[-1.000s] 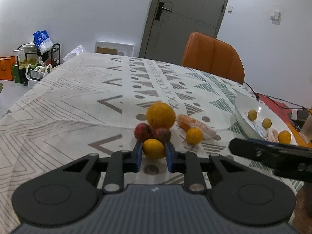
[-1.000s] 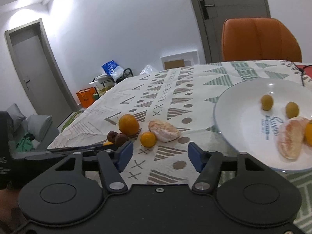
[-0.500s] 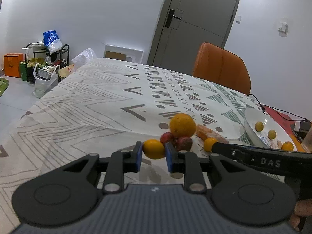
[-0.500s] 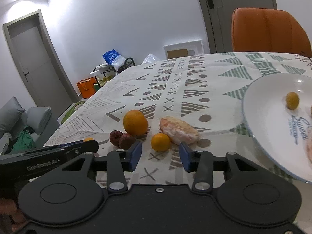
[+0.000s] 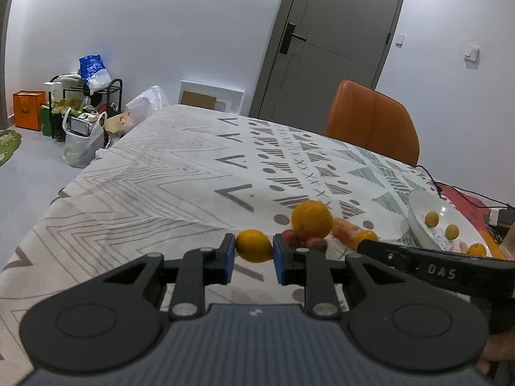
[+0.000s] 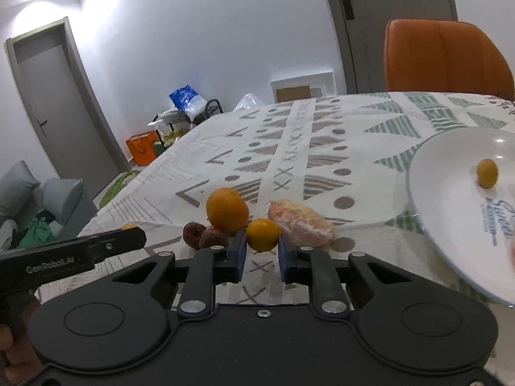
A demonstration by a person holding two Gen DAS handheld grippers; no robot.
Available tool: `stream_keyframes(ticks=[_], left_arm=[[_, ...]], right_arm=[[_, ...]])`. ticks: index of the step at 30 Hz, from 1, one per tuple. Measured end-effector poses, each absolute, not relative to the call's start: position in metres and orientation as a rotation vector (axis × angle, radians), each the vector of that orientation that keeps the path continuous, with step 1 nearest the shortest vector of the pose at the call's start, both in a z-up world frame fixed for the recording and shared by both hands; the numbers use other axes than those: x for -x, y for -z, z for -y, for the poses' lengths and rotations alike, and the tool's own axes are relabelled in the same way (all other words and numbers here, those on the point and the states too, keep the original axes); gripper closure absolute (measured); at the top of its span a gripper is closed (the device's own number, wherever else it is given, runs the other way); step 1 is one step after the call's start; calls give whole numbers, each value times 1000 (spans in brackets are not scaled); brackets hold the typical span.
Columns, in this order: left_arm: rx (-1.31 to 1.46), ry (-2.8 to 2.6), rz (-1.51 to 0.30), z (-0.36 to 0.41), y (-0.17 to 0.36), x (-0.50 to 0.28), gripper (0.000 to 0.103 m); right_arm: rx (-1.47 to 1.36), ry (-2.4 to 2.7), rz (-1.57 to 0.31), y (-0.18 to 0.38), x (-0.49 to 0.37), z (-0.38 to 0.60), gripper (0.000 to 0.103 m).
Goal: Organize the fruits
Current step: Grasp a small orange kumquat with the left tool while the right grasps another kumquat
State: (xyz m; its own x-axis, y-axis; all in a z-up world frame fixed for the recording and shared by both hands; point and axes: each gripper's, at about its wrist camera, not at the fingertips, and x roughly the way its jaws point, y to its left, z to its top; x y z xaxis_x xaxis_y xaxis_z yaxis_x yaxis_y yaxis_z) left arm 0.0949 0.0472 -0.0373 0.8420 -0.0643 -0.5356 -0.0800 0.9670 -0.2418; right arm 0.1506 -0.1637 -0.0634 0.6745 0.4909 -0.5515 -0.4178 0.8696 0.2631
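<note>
Since a second ago, right gripper (image 6: 262, 252) fingers have been narrowing from wide apart to clamping a small orange (image 6: 262, 234); left gripper (image 5: 253, 255) has been lifting its own yellow-orange fruit (image 5: 254, 245) clear of the cluster.

Table (image 5: 167, 173) is lying open and bare toward its far and left edges. White plate (image 6: 450, 199) is sitting near the right edge, carrying small yellow fruits.

Left fingers are nearly shut, pinching the fruit on both sides. Right fingers are pressing the small orange, which is sitting on the cloth beside a peeled citrus piece (image 6: 301, 226), a large orange (image 6: 227, 209) and two dark red fruits (image 6: 204, 236).
</note>
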Motion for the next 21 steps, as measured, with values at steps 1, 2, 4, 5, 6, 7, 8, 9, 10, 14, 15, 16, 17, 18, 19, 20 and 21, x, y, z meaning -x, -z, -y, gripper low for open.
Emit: stream_keyframes(ticks=[1, 2, 4, 5, 6, 7, 8, 9, 10, 14, 15, 16, 17, 18, 19, 20, 21], left_arm=[[258, -5, -572, -45, 37, -95, 80], [254, 0, -572, -42, 36, -96, 80], [245, 12, -568, -36, 33, -97, 80], [241, 18, -564, -34, 32, -97, 80], [237, 25, -560, -31, 30, -97, 80], [233, 31, -557, -28, 29, -98, 80], [229, 37, -554, -25, 27, -98, 80], [227, 42, -552, -23, 26, -99, 80], [224, 45, -550, -20, 25, -100, 80], [214, 60, -544, -10, 21, -101, 80], [211, 64, -543, -6, 20, -101, 80], [208, 68, -542, -4, 20, -102, 79], [204, 73, -541, -1, 19, -102, 80], [201, 76, -541, 2, 18, -102, 80], [198, 79, -540, 5, 18, -102, 80], [193, 83, -539, 7, 17, -102, 80], [188, 86, -538, 10, 16, -103, 80]], right_arm=[[-125, -511, -646, 61, -149, 167, 84], [-132, -511, -635, 58, -147, 171, 84], [-142, -511, -620, 53, -144, 177, 84], [-147, -509, -611, 50, -142, 181, 84], [-151, -506, -606, 48, -141, 183, 84], [-156, -503, -599, 46, -139, 187, 84], [-159, -501, -594, 44, -138, 191, 84], [-160, -497, -590, 43, -137, 194, 84], [-160, -493, -587, 42, -136, 196, 84], [-166, -476, -572, 38, -131, 208, 84], [-167, -472, -569, 37, -131, 210, 84], [-168, -469, -566, 36, -130, 213, 84], [-171, -465, -563, 36, -129, 216, 84], [-173, -461, -561, 35, -129, 219, 84], [-176, -457, -559, 35, -128, 221, 84], [-180, -452, -556, 35, -127, 225, 84], [-183, -449, -555, 35, -127, 227, 84]])
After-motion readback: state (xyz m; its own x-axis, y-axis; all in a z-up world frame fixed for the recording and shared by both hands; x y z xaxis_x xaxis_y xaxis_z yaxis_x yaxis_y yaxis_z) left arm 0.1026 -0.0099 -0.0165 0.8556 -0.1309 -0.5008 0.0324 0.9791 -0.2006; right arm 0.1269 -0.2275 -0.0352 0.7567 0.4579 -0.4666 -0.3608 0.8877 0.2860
